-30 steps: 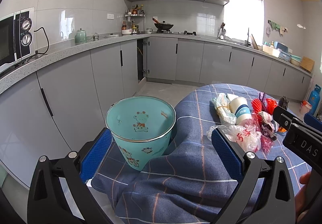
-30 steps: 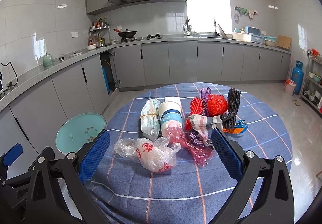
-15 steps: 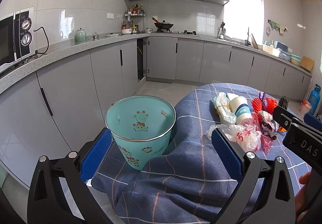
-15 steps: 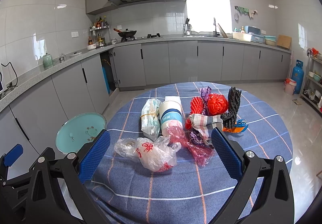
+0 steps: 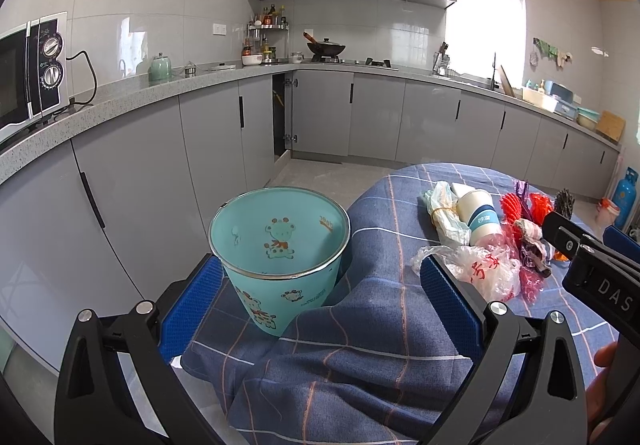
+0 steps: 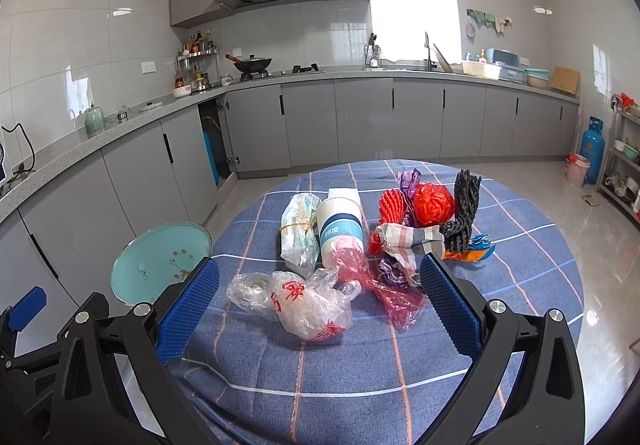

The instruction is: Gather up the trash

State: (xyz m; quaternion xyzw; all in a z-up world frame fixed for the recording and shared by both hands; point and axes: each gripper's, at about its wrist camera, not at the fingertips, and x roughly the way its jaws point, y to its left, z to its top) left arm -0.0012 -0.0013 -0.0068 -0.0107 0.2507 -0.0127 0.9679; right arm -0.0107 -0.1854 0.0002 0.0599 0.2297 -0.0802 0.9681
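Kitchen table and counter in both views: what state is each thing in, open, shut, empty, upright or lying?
left gripper: open, holding nothing
right gripper: open, holding nothing
teal bin: upright, looks empty
paper cup: lying on its side
clear plastic bag: crumpled, lying flat
red mesh ball: bunched up on the tablecloth
corner cabinet door: open

The left claw (image 5: 320, 301) is spread wide and level, gripping nothing. The right claw (image 6: 318, 297) matches it (blue pads (image 6: 450, 303) well apart), also gripping nothing.
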